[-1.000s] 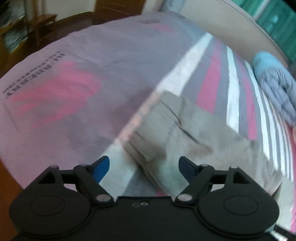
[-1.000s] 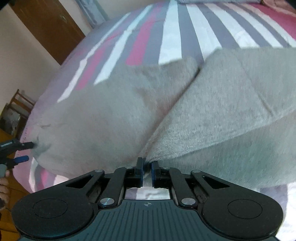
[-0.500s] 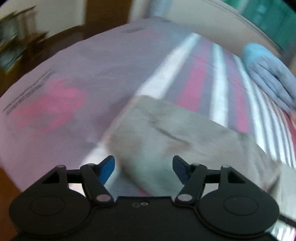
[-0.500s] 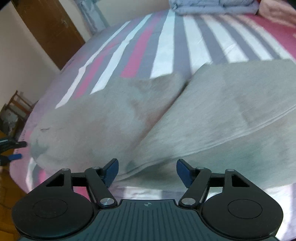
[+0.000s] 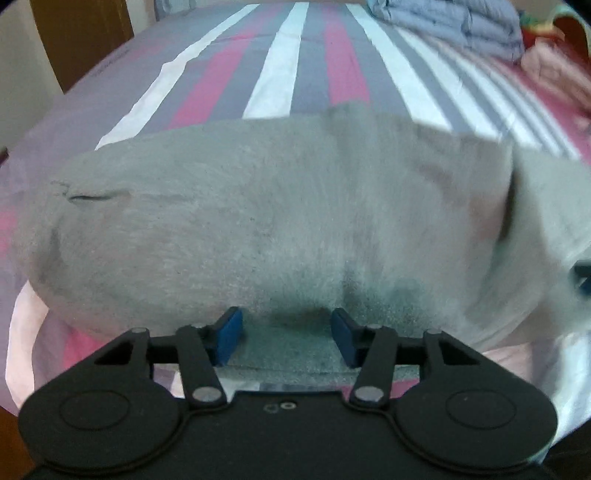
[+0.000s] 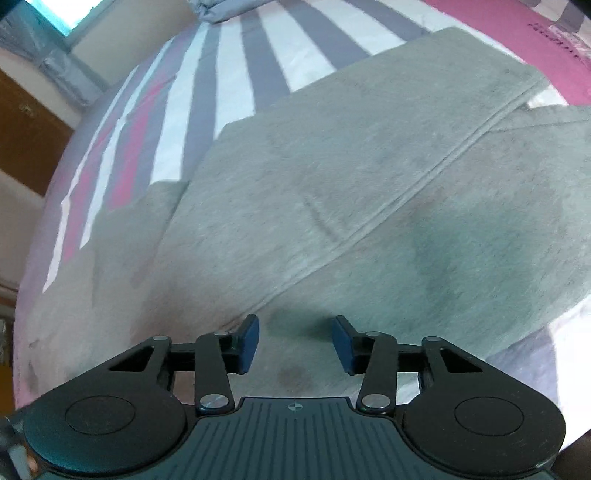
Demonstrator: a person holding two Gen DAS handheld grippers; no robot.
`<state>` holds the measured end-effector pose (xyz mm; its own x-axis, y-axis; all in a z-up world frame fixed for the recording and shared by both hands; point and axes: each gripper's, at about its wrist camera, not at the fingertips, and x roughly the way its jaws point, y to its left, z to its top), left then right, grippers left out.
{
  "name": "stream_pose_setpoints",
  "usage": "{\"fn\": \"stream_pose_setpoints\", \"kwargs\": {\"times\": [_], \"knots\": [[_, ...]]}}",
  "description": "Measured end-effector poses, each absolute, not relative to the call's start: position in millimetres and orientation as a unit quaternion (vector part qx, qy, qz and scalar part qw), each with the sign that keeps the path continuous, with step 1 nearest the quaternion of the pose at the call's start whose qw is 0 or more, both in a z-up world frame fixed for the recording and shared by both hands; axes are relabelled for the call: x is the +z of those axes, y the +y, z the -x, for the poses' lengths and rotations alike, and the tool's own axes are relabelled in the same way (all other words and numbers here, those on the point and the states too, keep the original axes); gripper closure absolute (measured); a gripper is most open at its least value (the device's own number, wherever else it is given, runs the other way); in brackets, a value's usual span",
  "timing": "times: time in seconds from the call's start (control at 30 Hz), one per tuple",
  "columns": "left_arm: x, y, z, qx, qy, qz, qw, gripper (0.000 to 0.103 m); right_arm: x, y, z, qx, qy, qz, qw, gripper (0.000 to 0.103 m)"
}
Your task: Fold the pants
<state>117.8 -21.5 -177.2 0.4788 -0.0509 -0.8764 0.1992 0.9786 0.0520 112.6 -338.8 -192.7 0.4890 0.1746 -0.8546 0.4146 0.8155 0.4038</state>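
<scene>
Left tongs: jaws spread wide, nothing between the blue pads. They sit low centre of the left wrist view, right at the near edge of the grey pants; whether the pads touch the cloth, can't tell. Grey fabric shows in the gap between them.

Right tongs: also wide apart, gripping nothing. Low centre of the right wrist view, hovering over the pants, grey cloth showing in the gap.

Pants lie on the bed, on the striped sheet (white, grey, pink bands). In the left view they fill the middle of the frame left to right, with a short dark slit or crease at mid left and a fold edge at the right side, blurred. In the right view they take up most of the centre and right; a double-stitched seam runs diagonally from upper right down toward lower centre. One layer lies over another: the upper layer's edge runs from upper centre down to the left, with a lower layer showing at mid left. Darker patches on the cloth right of centre.

Upper right of the left view: folded blue-grey quilt, pinkish cloth just beside it. Upper left: brown wooden door. A dark tool tip pokes in at the right edge, too blurred to identify.
</scene>
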Motion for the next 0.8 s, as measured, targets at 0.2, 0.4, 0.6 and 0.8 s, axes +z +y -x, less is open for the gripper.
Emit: {"fn": "stream_pose_setpoints", "kwargs": {"times": [0.2,0.4,0.6,0.8], "knots": [[-189,-37,-110,-0.045,0.488,-0.106,0.865,0.059,-193,-359,-125,-0.096,0.483,-0.333,0.804,0.058],[-186,-39,-114,-0.046,0.495,-0.101,0.862,0.06,-209,-380,-140,-0.125,0.465,-0.406,0.776,0.059],[-187,-40,-115,-0.048,0.496,-0.104,0.861,0.06,-204,-386,-133,-0.11,0.42,-0.434,0.789,0.094],[-187,-40,-114,-0.05,0.492,-0.104,0.863,0.06,-145,-368,-82,-0.102,0.352,-0.325,0.872,0.094]]}}
